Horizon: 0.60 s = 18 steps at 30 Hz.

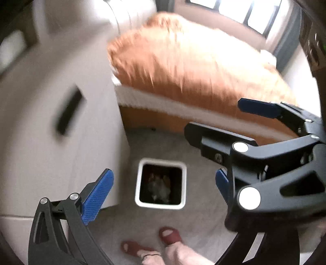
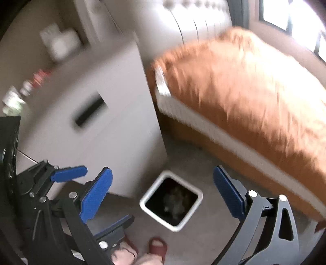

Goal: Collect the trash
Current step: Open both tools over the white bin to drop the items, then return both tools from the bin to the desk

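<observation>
Item one, the white-rimmed square bin: we find it on the grey floor beside the white cabinet, with crumpled trash lying at its dark bottom.

Item two, the left gripper: we see its blue pads spread wide with nothing between them, the bin far below the gap.

Item three, the right gripper: we see its jaws spread wide too, empty, above the same bin.

Item four, the orange bedspread: blurred in both views.

Items in one view only: the right wrist view gives us bottles and jars on the cabinet top and the tufted headboard. The left wrist view gives us both red slippers whole; the right wrist view shows one clearly, the other half hidden behind the left gripper.
</observation>
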### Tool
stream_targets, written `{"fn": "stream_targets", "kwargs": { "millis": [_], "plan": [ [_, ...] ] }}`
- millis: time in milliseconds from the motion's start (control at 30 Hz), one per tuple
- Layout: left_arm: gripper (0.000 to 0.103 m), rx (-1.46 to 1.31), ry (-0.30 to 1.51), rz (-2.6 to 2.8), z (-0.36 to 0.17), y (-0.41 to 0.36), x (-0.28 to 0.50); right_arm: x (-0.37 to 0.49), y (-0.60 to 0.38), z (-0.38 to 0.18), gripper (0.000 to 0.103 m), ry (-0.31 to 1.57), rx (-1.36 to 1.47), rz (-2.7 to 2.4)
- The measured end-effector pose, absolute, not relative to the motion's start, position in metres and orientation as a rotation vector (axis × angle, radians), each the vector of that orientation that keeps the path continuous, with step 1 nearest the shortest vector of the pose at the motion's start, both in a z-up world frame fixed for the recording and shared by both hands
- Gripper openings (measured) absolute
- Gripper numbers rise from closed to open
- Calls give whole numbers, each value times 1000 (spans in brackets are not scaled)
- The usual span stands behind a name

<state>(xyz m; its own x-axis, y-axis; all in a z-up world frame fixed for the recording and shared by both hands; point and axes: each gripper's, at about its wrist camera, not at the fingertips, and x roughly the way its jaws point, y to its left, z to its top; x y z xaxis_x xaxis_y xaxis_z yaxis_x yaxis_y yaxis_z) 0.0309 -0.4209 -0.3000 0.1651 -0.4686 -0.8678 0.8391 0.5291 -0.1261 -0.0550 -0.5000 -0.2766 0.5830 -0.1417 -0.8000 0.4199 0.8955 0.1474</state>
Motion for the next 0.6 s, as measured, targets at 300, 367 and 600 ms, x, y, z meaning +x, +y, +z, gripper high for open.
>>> {"fn": "stream_targets", "kwargs": {
  "millis": [300, 367, 600],
  "plan": [
    [98, 275, 854, -734, -178, -329, 71, -7, -433, -161, 98, 655, 228, -131],
    [98, 260, 821, -675, -165, -306, 77, 8, -410, -146, 98, 630, 200, -66],
    [98, 186, 781, -446, -141, -224, 103, 50, -344, -122, 98, 605, 124, 114]
  ]
}}
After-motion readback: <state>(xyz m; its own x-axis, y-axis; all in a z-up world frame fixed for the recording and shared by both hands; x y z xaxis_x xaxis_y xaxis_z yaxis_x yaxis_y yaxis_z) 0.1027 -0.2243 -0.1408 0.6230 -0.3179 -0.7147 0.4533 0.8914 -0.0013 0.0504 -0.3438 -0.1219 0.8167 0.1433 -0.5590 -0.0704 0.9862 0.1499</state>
